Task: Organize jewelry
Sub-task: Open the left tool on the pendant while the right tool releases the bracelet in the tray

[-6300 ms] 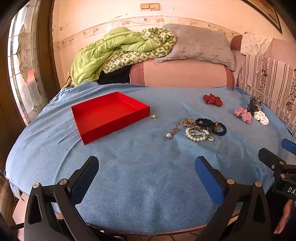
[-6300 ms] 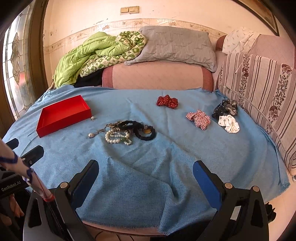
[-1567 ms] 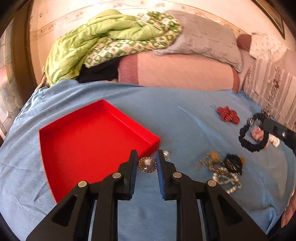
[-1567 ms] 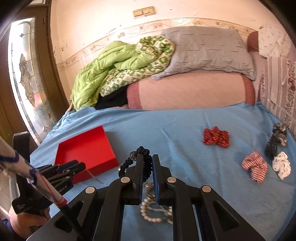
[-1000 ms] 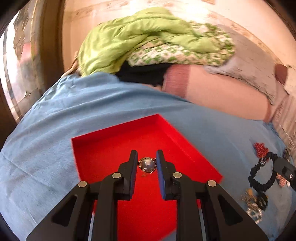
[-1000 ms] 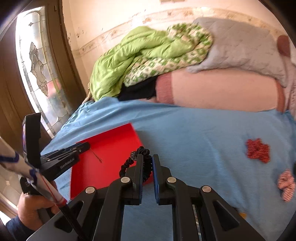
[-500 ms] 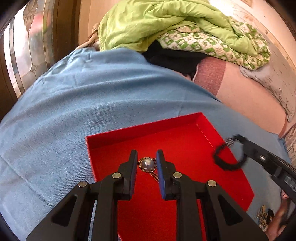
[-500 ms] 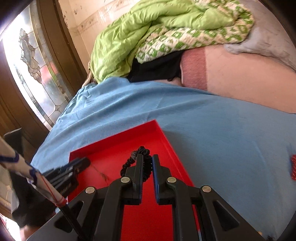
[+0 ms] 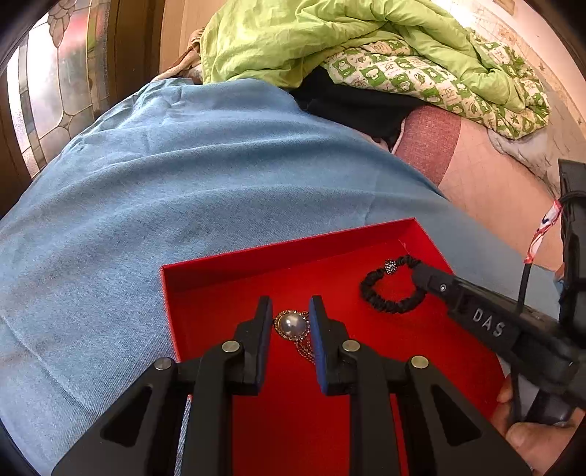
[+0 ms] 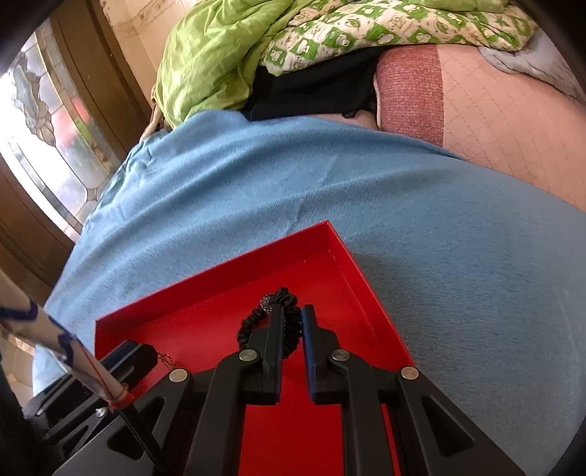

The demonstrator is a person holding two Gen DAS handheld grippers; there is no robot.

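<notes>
A red tray [image 9: 278, 252] lies on the blue cloth; it also shows in the right wrist view [image 10: 227, 274]. My left gripper [image 9: 291, 311] is over the tray, shut on a round pearl pendant [image 9: 291, 325] whose chain hangs down. My right gripper [image 10: 292, 315] is over the tray's right part, shut on a black beaded bracelet [image 10: 256, 322]. In the left wrist view that bracelet [image 9: 388, 289] hangs from the right gripper's tip just above the tray floor. The left gripper's side shows at lower left of the right wrist view, with the thin chain [image 10: 165, 360] beside it.
The blue cloth [image 9: 146, 205] covers a round table. Behind it are a sofa back [image 10: 476, 106], a green quilt [image 9: 329, 40] and a patterned blanket [image 10: 384, 29]. A stained-glass window [image 9: 55, 91] is at the left.
Both grippers moved further over the red tray and lower. The right gripper with the bracelet has come closer to the left gripper.
</notes>
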